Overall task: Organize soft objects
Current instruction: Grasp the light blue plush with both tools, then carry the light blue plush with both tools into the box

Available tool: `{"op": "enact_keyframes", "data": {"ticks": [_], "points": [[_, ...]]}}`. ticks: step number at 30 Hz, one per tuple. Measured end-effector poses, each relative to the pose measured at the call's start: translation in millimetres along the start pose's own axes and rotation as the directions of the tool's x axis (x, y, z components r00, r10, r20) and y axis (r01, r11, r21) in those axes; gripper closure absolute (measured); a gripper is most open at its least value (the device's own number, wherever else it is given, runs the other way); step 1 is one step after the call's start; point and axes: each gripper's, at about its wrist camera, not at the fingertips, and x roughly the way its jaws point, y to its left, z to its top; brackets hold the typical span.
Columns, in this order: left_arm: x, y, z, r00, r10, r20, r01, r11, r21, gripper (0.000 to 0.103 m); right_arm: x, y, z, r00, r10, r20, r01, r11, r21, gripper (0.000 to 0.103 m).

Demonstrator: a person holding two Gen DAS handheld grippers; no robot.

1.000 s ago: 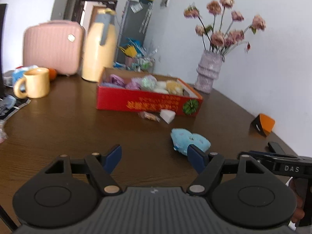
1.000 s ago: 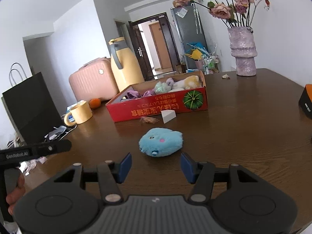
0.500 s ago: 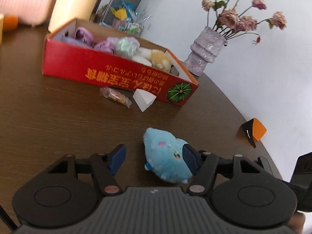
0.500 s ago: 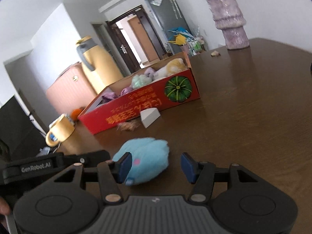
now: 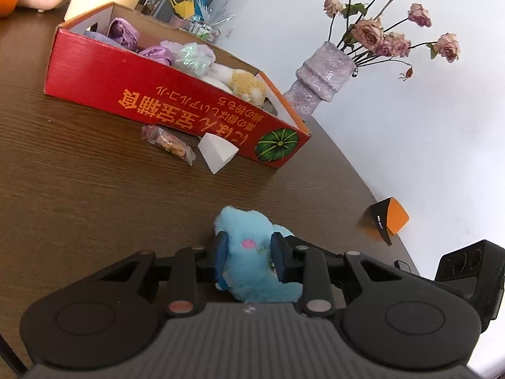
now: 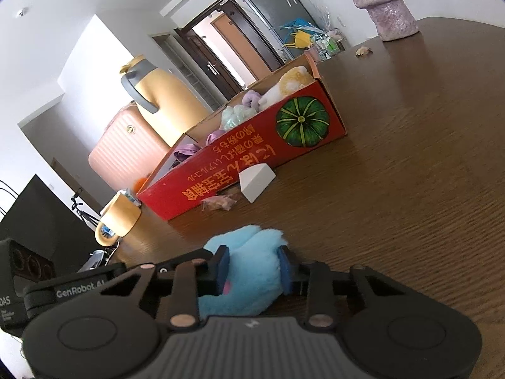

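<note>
Fingers of both grippers are closing on one blue plush toy, which lies on the wooden counter in front of the red box. The left gripper has its blue pads pressed into the toy's fur on either side, and the right gripper pinches the same toy the same way. Inside the red box lie other soft toys, purple, pale green and yellow-white. Just beside the box's front wall rest a white wedge and a small snack packet. Beyond the box stands a vase of dried roses.
</note>
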Motion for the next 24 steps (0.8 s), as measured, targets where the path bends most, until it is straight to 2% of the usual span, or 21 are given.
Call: {"op": "enact_keyframes", "data": {"ticks": [10, 17, 21, 24], "points": [[-59, -30, -34, 0.999, -0.015, 0.044, 0.013, 0.999, 0.045, 0.074, -60, 26, -28, 0.999, 0.035, 0.037, -0.033, 0.998, -0.054, 0.074], [-82, -46, -43, 0.997, -0.016, 0.078, 0.011, 0.998, 0.069, 0.074, -88, 42, -39, 0.996, 0.05, 0.072, -0.043, 0.995, -0.09, 0.074], [-84, -54, -37, 0.995, -0.023, 0.096, 0.014, 0.995, 0.096, 0.074, -97, 45, -37, 0.995, 0.052, 0.088, -0.043, 0.994, -0.1, 0.074], [-75, -63, -13, 0.992, -0.042, 0.118, 0.027, 0.992, 0.124, 0.074, -99, 50, -23, 0.992, 0.044, 0.117, -0.028, 0.991, -0.133, 0.074]]}}
